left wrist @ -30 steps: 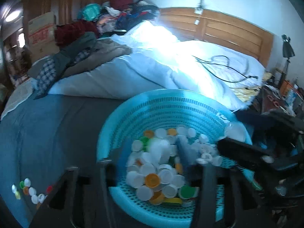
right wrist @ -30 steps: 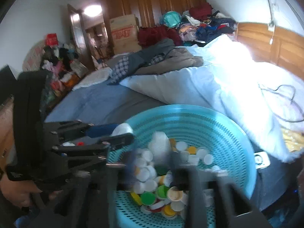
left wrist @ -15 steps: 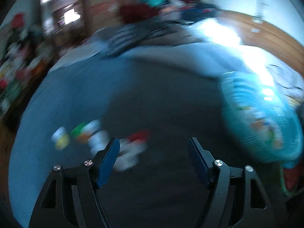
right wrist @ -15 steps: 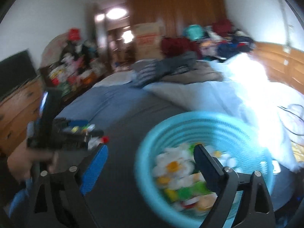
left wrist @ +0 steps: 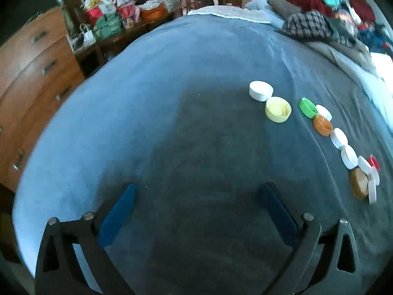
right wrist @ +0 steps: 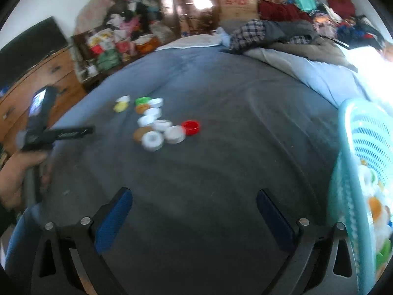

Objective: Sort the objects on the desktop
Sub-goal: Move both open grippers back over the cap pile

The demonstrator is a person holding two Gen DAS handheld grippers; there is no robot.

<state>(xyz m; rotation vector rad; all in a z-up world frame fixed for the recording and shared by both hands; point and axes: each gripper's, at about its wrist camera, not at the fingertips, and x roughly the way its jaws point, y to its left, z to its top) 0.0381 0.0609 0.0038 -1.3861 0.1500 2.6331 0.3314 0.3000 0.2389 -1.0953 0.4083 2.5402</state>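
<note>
Here, from left to right:
Dresser [left wrist: 32, 73]: wooden drawers at the far left edge, beside the bed.
Left tool [left wrist: 197, 193]: fingers spread wide with nothing between them, above bare blanket; in the right wrist view it [right wrist: 73, 130] shows at the left, gripped by the person's hand [right wrist: 17, 172].
Bed [left wrist: 172, 123]: a blue-grey blanket carries the sorted things.
White cap [left wrist: 260, 90]: farthest left of the caps, touching the pale yellow cap [left wrist: 278, 109].
Green cap [left wrist: 307, 107]: tilted on its edge, just beside the orange cap [left wrist: 322, 124].
Row of white caps [left wrist: 343, 147]: runs toward the near right, ending at a brown cap [left wrist: 358, 183] and a red cap [left wrist: 373, 162].
Cap cluster [right wrist: 157, 123]: in the right wrist view the same caps lie in a loose group left of centre, blurred; the red cap is at its right edge.
Right tool [right wrist: 194, 196]: fingers spread wide, holding nothing, over bare blanket, well apart from the caps.
Clothes pile [right wrist: 294, 29]: heaped at the far right of the bed.
Basket [right wrist: 351, 152]: turquoise mesh, at the right edge, holding many mixed caps; detail blurred.
</note>
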